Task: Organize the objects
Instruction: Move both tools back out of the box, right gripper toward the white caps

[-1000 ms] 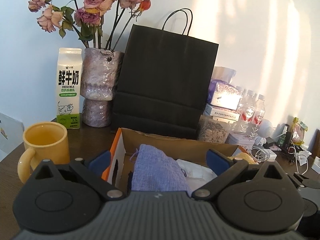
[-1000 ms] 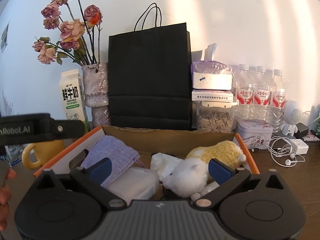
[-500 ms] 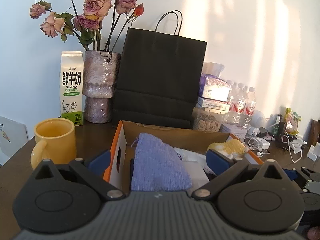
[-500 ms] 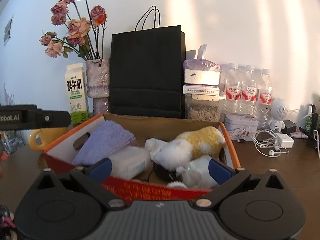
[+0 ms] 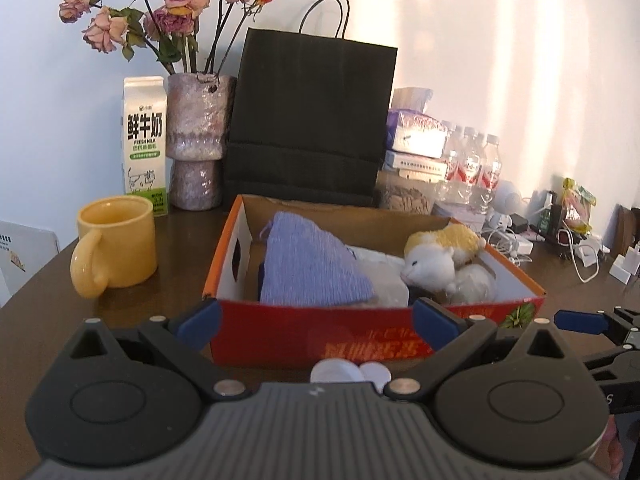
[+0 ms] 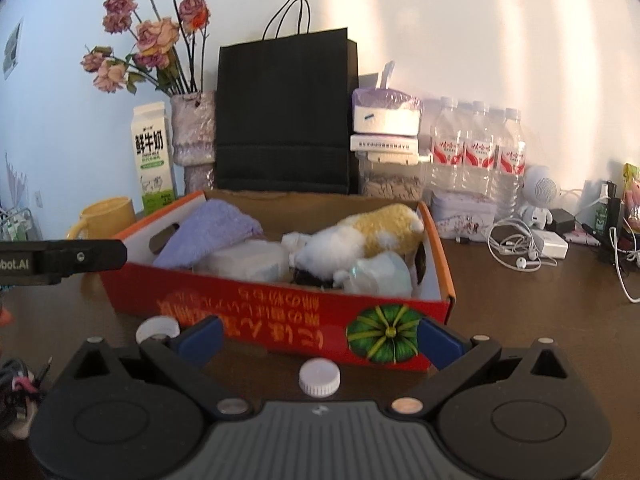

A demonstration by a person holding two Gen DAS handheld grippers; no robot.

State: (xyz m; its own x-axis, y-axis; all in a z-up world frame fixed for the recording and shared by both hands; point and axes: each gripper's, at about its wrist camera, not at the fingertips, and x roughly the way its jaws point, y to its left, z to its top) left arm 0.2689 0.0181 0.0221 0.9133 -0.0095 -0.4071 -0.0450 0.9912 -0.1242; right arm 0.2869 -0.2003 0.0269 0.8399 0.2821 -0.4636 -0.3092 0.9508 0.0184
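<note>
- Both tools, left gripper (image 5: 316, 322) and right gripper (image 6: 320, 338), stood spread wide and empty before the cardboard box (image 6: 280, 320).
- We judged the box light but flexing; grip its short end walls. Its long axis ran left-right.
- Plush toy (image 6: 360, 236), inside at right: soft, pinch mid-body.
- Bottle cap (image 6: 319, 377), on the table: small, slippery.

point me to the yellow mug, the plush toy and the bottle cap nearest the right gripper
yellow mug (image 5: 120, 240), left wrist view, front of its body.
plush toy (image 6: 360, 236), right wrist view, its white and yellow back.
bottle cap (image 6: 319, 377), right wrist view, its top face.
</note>
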